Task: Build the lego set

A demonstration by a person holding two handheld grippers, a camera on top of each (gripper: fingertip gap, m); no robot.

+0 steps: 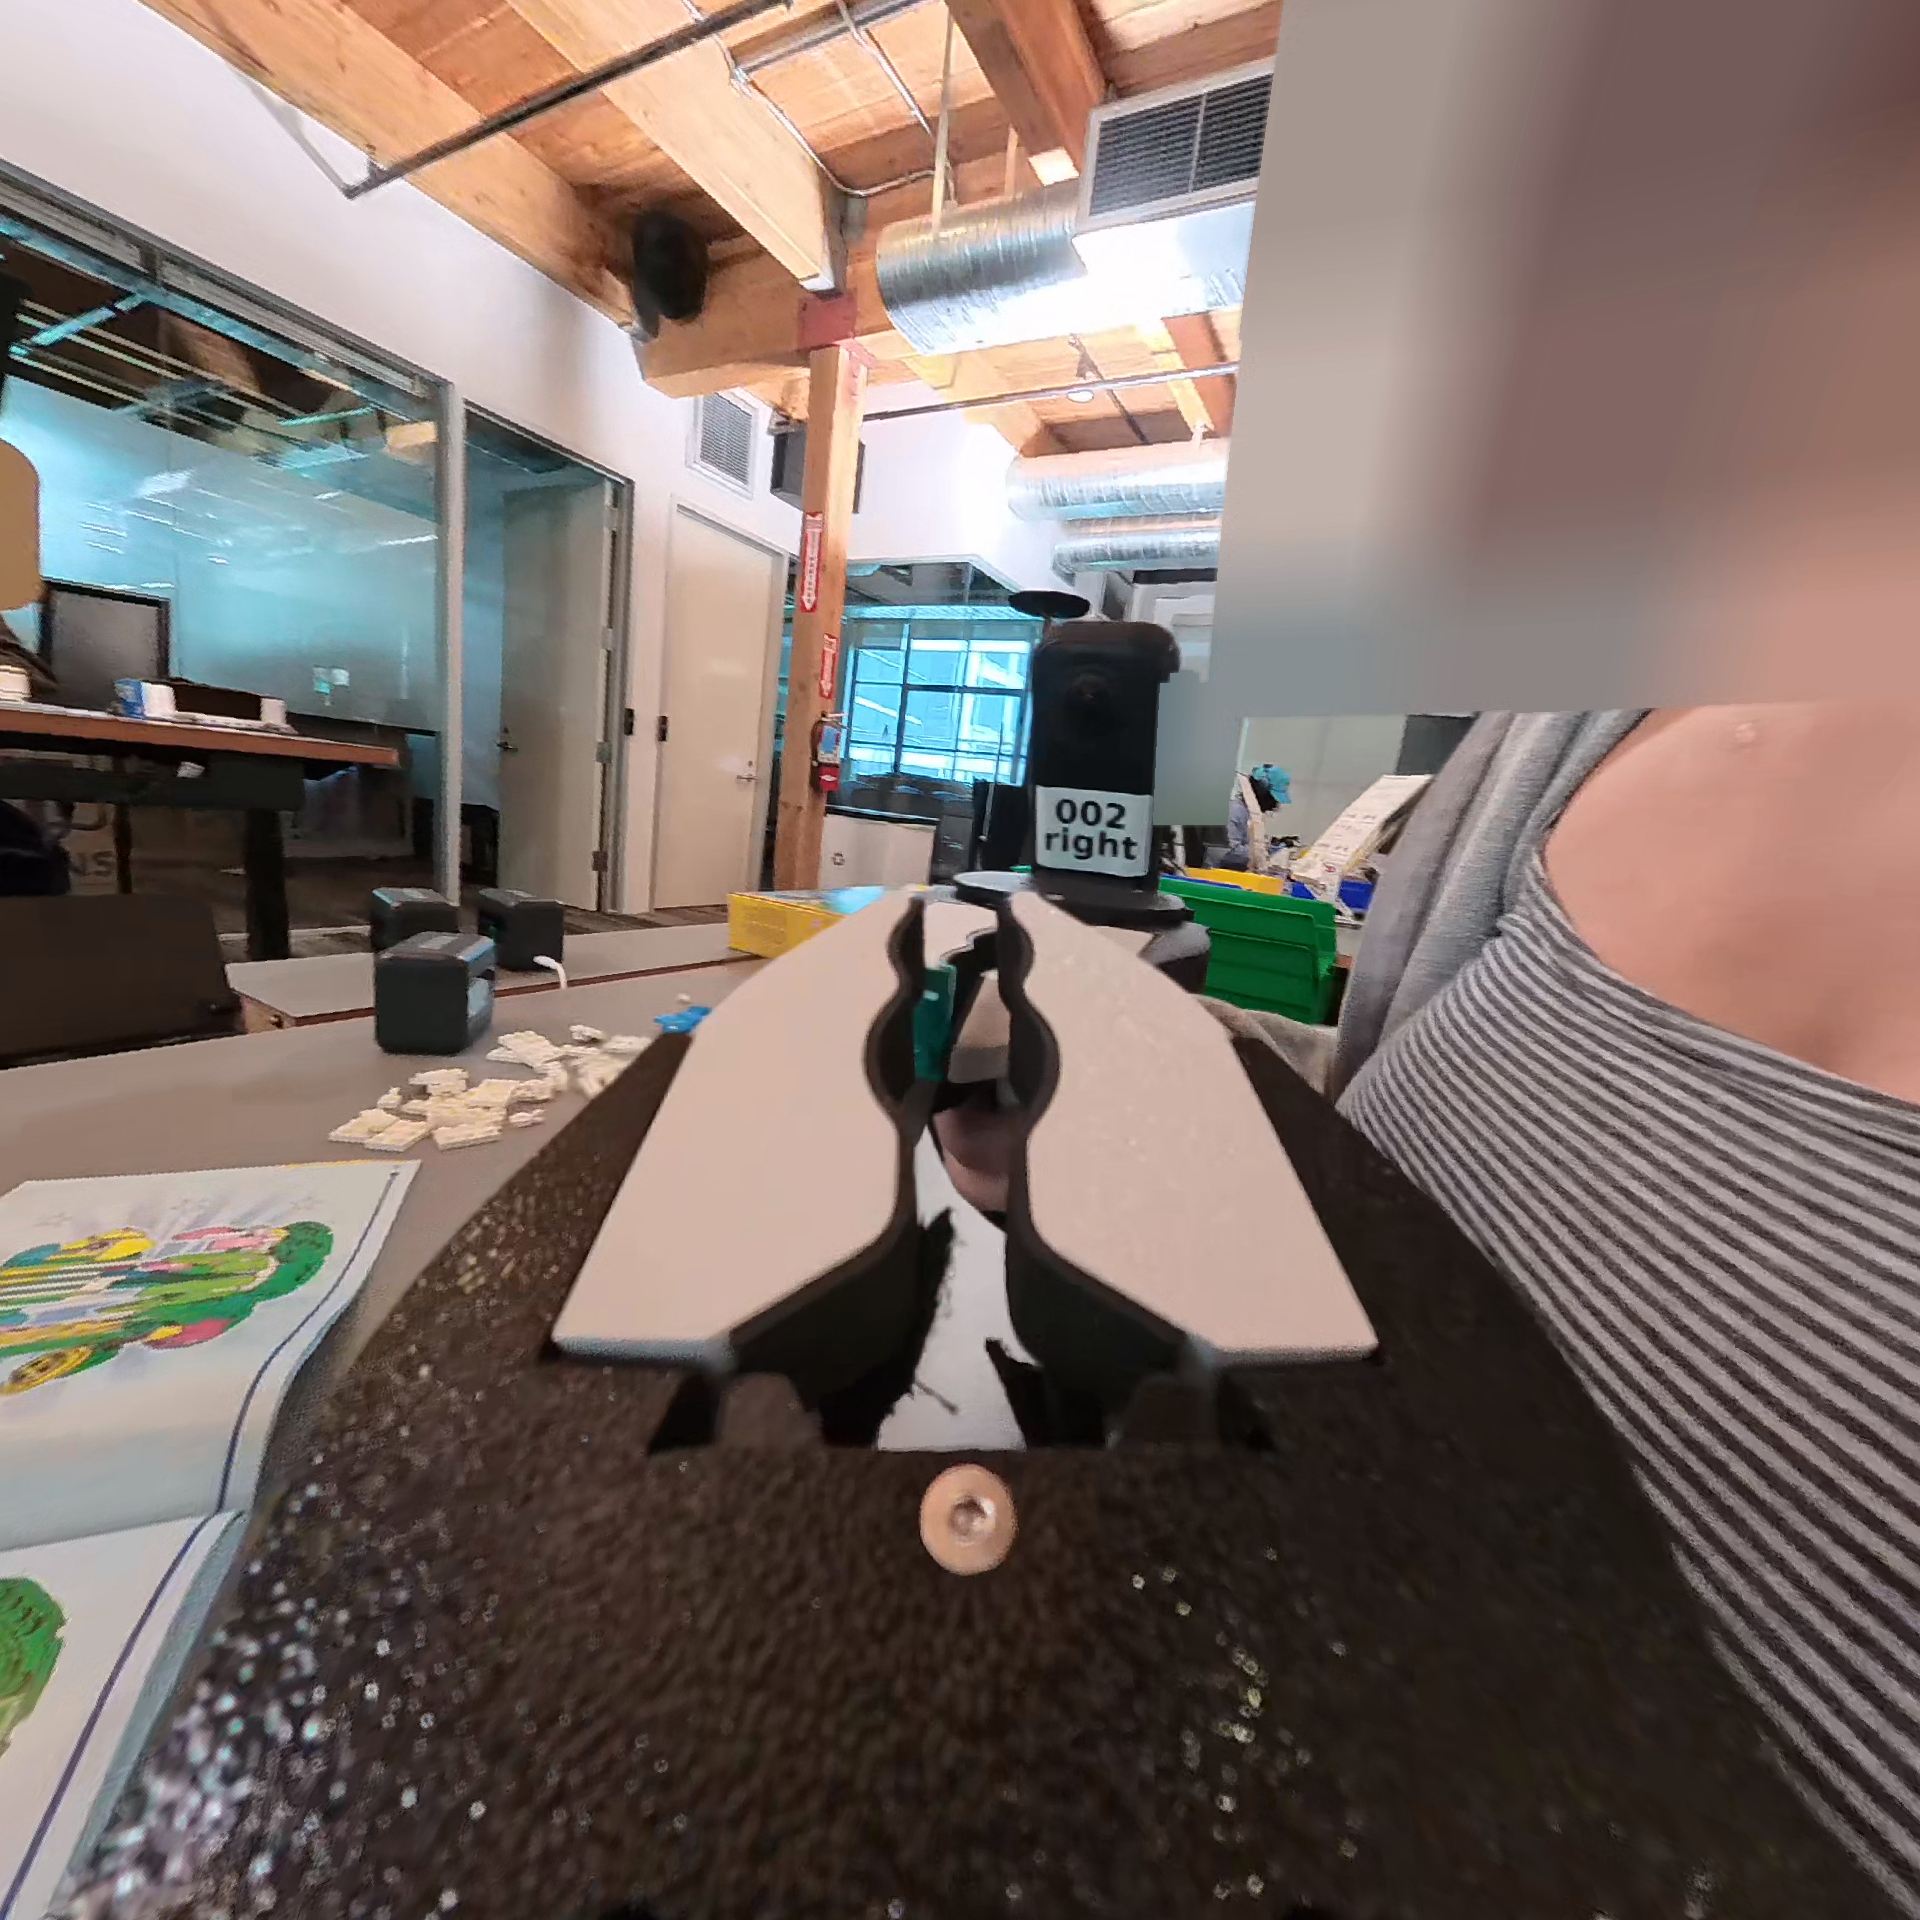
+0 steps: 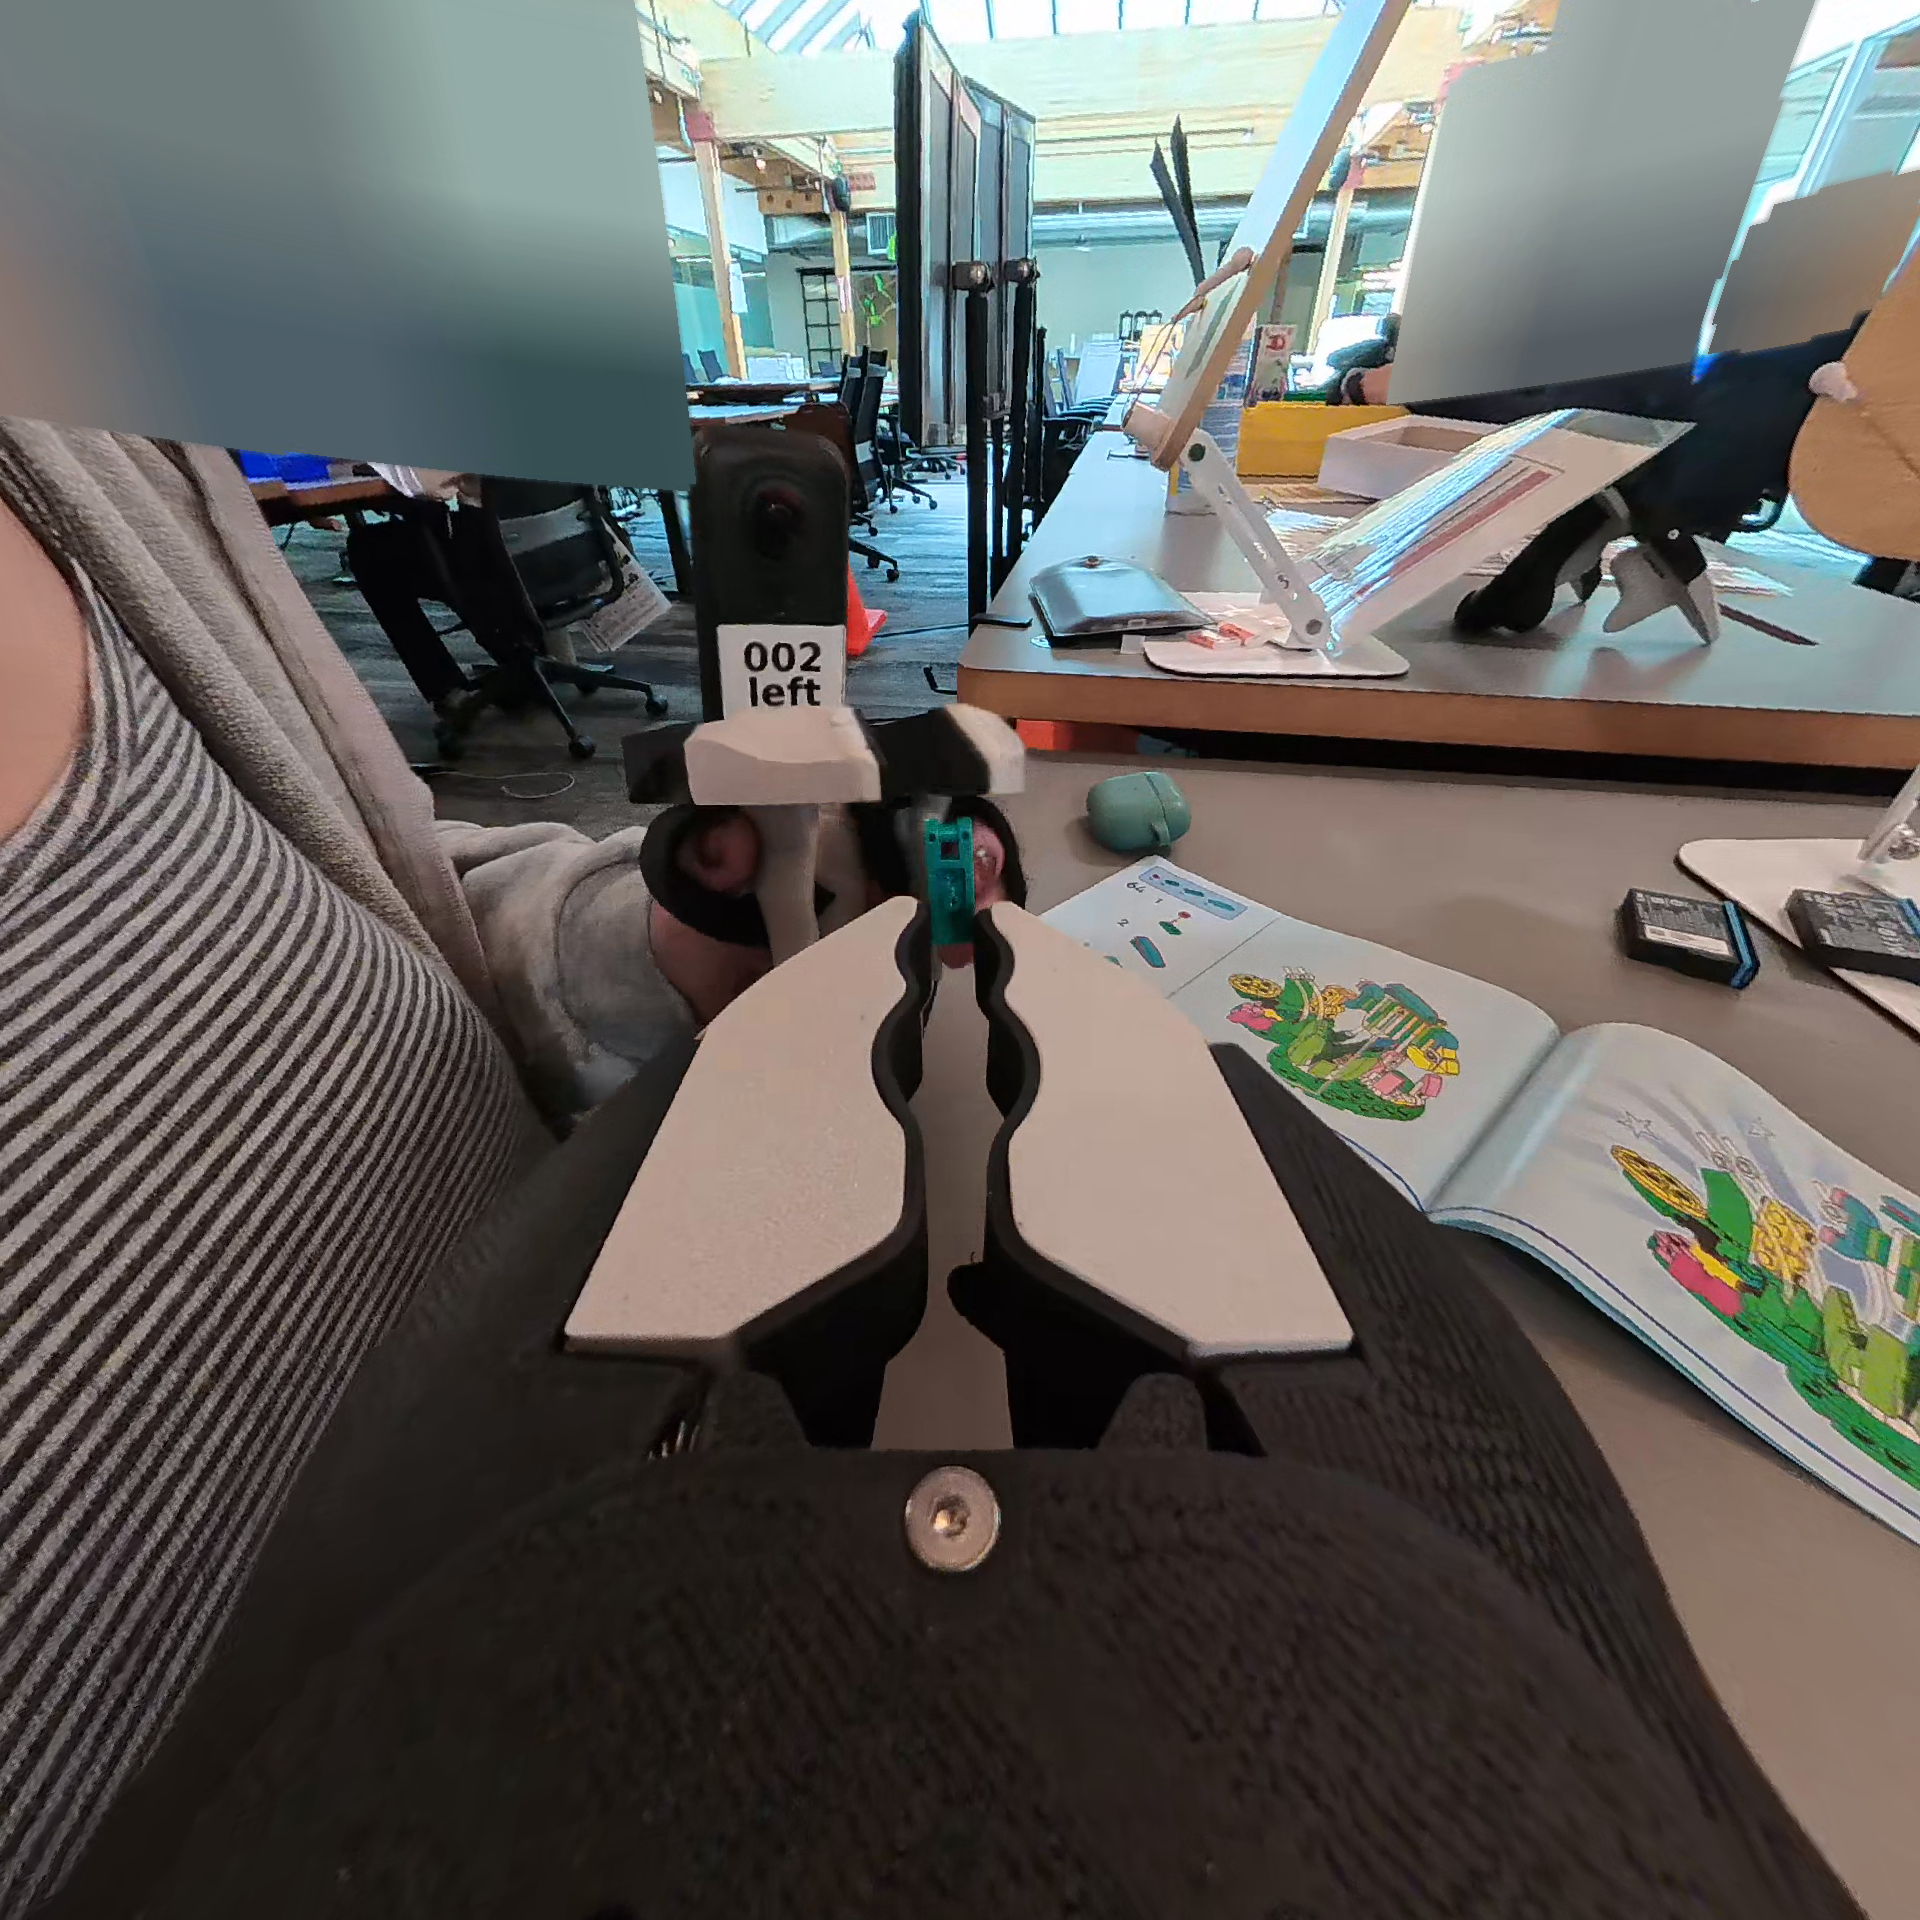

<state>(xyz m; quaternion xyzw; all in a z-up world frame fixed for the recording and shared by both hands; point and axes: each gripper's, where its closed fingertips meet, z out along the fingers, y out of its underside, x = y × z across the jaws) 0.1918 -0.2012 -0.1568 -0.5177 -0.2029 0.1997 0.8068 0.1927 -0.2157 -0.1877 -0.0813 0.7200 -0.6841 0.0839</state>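
Tongs (image 2: 951, 925): matt grainy plastic; teal brick (image 2: 948, 878) glossy plastic; booklet (image 2: 1558, 1132) smooth paper; table (image 2: 1299, 821) matt.

Teal lego piece (image 2: 948, 878) — white brick pile (image 1: 488, 1091) — grey-striped shirt (image 1: 1662, 1247).

Open booklet (image 2: 1475, 1091) and white brick pile (image 1: 478, 1091) flanking bare tabletop (image 2: 1403, 831).

Teal lego piece (image 2: 949, 878) upright, airborne
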